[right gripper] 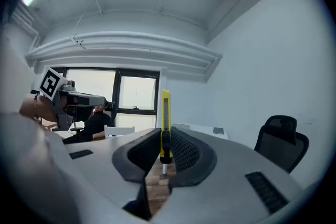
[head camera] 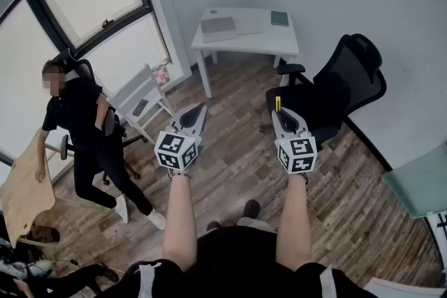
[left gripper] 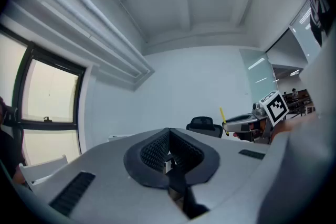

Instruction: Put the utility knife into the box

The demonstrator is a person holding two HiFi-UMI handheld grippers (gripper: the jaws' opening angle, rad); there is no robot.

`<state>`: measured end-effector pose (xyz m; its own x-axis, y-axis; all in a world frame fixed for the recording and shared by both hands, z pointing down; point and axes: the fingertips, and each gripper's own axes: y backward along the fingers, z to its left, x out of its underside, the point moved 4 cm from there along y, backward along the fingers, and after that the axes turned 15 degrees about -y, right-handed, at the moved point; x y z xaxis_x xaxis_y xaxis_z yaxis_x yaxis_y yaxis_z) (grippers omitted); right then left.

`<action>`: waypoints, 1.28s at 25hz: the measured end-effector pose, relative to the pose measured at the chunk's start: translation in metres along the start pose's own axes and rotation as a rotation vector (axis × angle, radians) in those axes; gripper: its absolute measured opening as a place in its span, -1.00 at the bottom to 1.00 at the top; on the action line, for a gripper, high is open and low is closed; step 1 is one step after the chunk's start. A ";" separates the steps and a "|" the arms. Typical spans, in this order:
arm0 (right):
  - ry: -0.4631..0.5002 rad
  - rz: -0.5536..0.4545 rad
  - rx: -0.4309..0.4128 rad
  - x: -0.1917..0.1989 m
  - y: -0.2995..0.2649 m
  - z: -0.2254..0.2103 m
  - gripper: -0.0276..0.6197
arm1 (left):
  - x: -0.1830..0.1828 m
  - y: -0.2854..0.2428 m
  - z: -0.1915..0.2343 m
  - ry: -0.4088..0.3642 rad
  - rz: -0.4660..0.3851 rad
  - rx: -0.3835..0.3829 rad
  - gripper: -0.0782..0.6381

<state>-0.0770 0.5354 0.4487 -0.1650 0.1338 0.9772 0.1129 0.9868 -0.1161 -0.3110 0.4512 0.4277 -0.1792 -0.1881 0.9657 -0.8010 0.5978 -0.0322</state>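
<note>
A yellow utility knife (right gripper: 166,115) stands upright between the pads of my right gripper (right gripper: 165,131), which is shut on it. In the head view its yellow tip (head camera: 277,105) pokes out past the right gripper (head camera: 278,114), held above the floor in front of a black office chair. My left gripper (head camera: 202,108) is level with it on the left, its jaws together with nothing between them; the left gripper view (left gripper: 169,132) shows the same. From there the right gripper (left gripper: 247,122) with the knife is visible at the right. No box shows in any view.
A white desk (head camera: 248,42) with a laptop (head camera: 218,28) and a book (head camera: 279,18) stands ahead by the wall. The black office chair (head camera: 339,91) is at the right, a white chair (head camera: 143,105) and a person (head camera: 87,136) at the left. A glass panel (head camera: 419,181) lies far right.
</note>
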 end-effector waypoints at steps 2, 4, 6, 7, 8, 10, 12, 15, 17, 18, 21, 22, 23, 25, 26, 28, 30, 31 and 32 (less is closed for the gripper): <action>-0.004 -0.001 0.000 0.000 -0.007 -0.011 -0.70 | 0.001 -0.014 0.000 -0.004 0.006 0.002 -0.71; -0.008 -0.002 -0.004 0.000 -0.014 -0.022 -0.70 | 0.003 -0.027 -0.001 -0.006 0.010 0.000 -0.71; -0.014 -0.001 -0.011 0.000 -0.020 -0.034 -0.70 | 0.004 -0.041 -0.002 -0.007 0.014 -0.005 -0.71; -0.017 0.000 -0.014 0.000 -0.024 -0.040 -0.70 | 0.005 -0.048 -0.003 -0.007 0.017 -0.007 -0.71; -0.020 0.003 -0.018 0.001 -0.027 -0.046 -0.70 | 0.005 -0.055 -0.004 -0.009 0.019 -0.008 -0.71; -0.025 0.015 -0.027 0.001 -0.034 -0.058 -0.70 | 0.004 -0.069 -0.007 -0.015 0.022 -0.009 -0.71; -0.029 0.023 -0.034 0.000 -0.042 -0.071 -0.70 | 0.002 -0.081 -0.012 -0.026 0.026 -0.009 -0.71; -0.047 0.026 -0.039 -0.004 -0.054 -0.086 -0.70 | 0.001 -0.091 -0.016 -0.043 0.033 -0.011 -0.71; -0.063 0.029 -0.049 -0.006 -0.063 -0.088 -0.70 | 0.003 -0.092 -0.014 -0.041 0.042 -0.021 -0.71; -0.067 0.033 -0.057 -0.006 -0.067 -0.087 -0.70 | 0.005 -0.091 -0.013 -0.036 0.048 -0.029 -0.71; -0.072 0.055 -0.085 -0.003 -0.079 -0.083 -0.69 | 0.013 -0.091 -0.006 -0.017 0.054 -0.062 -0.71; -0.076 0.065 -0.091 0.001 -0.083 -0.082 -0.69 | 0.016 -0.090 -0.002 -0.011 0.048 -0.075 -0.71; -0.079 0.075 -0.095 0.005 -0.087 -0.081 -0.69 | 0.019 -0.090 0.001 -0.005 0.043 -0.087 -0.71; -0.080 0.099 -0.098 0.015 -0.098 -0.079 -0.69 | 0.029 -0.091 0.009 0.008 0.046 -0.097 -0.71; -0.077 0.112 -0.096 0.020 -0.104 -0.079 -0.69 | 0.034 -0.094 0.013 0.016 0.052 -0.096 -0.71; -0.075 0.132 -0.086 0.026 -0.115 -0.082 -0.69 | 0.046 -0.103 0.022 0.039 0.060 -0.090 -0.71; -0.075 0.140 -0.074 0.025 -0.129 -0.088 -0.69 | 0.055 -0.116 0.034 0.057 0.055 -0.088 -0.71; -0.076 0.140 -0.069 0.024 -0.137 -0.091 -0.69 | 0.058 -0.124 0.041 0.063 0.048 -0.088 -0.71; -0.076 0.139 -0.063 0.022 -0.146 -0.094 -0.69 | 0.060 -0.133 0.049 0.068 0.041 -0.088 -0.71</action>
<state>-0.0051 0.3857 0.5039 -0.2169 0.2776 0.9359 0.2009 0.9509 -0.2354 -0.2431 0.3226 0.4774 -0.1686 -0.1105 0.9795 -0.7403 0.6703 -0.0518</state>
